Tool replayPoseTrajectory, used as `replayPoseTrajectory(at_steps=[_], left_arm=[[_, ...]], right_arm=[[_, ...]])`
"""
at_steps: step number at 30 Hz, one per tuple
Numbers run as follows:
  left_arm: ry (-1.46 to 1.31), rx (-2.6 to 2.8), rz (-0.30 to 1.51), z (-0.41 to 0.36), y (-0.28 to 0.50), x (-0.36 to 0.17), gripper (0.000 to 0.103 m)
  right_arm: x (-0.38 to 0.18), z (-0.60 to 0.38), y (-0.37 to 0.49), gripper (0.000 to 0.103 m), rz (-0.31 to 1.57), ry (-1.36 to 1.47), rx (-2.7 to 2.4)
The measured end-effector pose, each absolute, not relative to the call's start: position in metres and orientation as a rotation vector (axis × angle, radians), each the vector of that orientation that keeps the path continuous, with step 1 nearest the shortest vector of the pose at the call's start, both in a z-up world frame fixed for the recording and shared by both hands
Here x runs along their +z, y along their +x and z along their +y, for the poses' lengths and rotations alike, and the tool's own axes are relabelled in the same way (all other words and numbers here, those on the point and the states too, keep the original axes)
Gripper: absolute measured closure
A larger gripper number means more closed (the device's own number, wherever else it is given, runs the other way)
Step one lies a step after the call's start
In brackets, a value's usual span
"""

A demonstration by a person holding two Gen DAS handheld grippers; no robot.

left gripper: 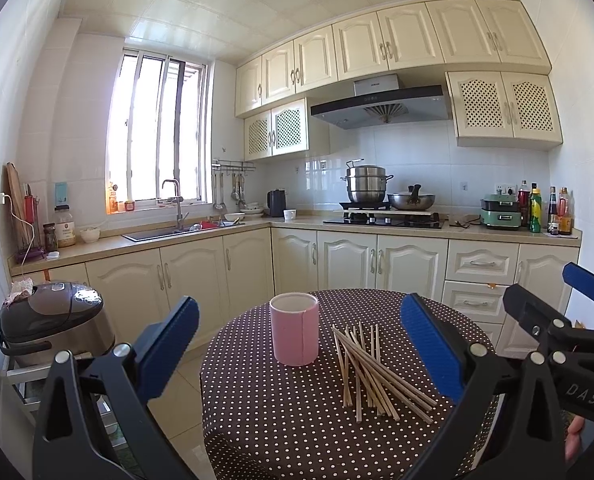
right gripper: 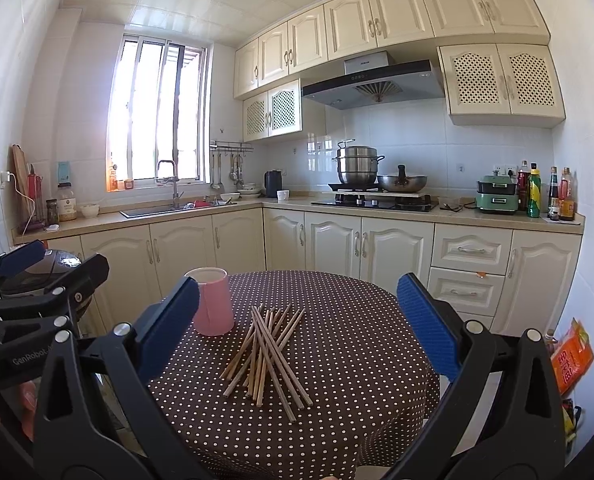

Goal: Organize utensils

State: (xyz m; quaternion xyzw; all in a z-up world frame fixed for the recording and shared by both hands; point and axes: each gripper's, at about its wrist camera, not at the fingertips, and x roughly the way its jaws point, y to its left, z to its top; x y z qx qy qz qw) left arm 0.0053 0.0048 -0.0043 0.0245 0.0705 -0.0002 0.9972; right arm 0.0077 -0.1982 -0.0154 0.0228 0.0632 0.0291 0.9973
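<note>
Left gripper (left gripper: 299, 350): nearest the lens, blue pads spread wide, holding nothing, above the table's near edge.
Pink cup (left gripper: 294, 330): upright on the dotted tablecloth (left gripper: 265, 408).
Chopsticks (left gripper: 371, 372): loose crossed pile just right of the cup.
Right gripper (right gripper: 297, 326): spread wide, empty.

Wooden chopsticks (left gripper: 377, 372) — crisscrossed heap — beside upright pink cup (left gripper: 295, 330).
</note>
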Motion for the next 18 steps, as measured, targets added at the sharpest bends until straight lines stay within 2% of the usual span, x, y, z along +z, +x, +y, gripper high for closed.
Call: replayPoseTrajectory(at_steps=[18], left_arm=[[0.051,0.007,0.275,0.003,0.069,-0.027,0.004]], right_arm=[[-0.033,-0.212,0.064,0.006,0.224,0.083,0.110]])
